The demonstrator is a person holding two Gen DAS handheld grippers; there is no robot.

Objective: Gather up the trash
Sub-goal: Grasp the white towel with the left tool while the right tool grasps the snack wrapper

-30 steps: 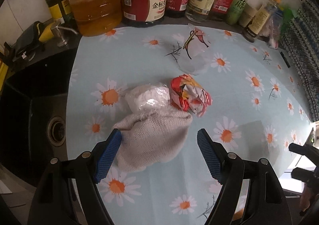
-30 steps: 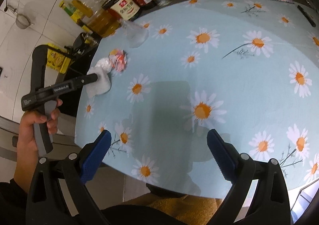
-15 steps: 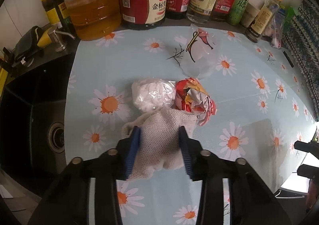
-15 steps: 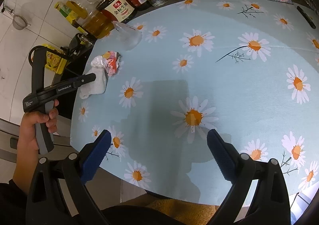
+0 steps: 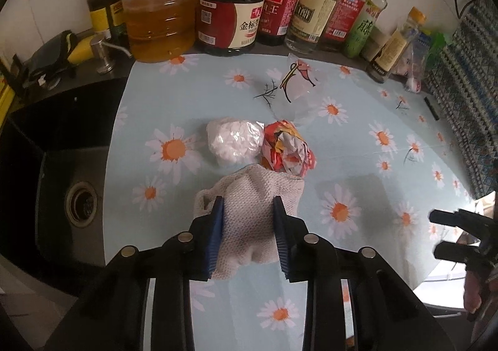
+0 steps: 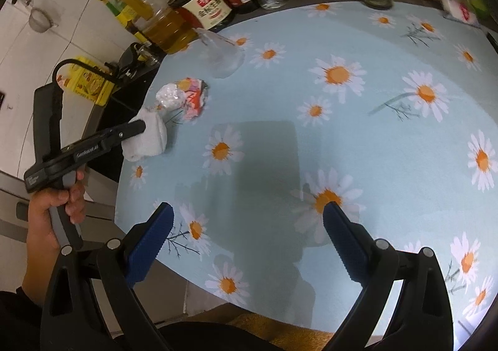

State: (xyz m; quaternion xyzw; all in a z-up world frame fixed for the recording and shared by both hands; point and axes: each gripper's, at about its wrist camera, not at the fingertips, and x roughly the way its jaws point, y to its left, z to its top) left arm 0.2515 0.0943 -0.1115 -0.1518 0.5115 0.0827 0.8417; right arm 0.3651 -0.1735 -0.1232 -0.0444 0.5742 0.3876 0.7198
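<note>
Left wrist, left gripper [image 5: 248, 214]: blue pads pinching the cloth [image 5: 252, 211] on both flanks, over the table [image 5: 358, 148].
Left wrist, cloth: bunched between the pads, far edge touching the white wad [image 5: 232, 141] and the red wrapper [image 5: 288, 148].
Left wrist, clear bag [image 5: 297, 85]: beyond the wrapper, near the bottles [image 5: 230, 11].
Right wrist, right gripper [image 6: 249, 226]: fingers spread wide, nothing between them, over daisy print.
Right wrist, cloth [image 6: 149, 138]: far left at the table edge, well apart from this gripper, under the left gripper's [image 6: 133, 130] tip.

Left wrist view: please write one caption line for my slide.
Left gripper shut on a white knitted cloth beside crumpled wrappers on the daisy tablecloth.
</note>
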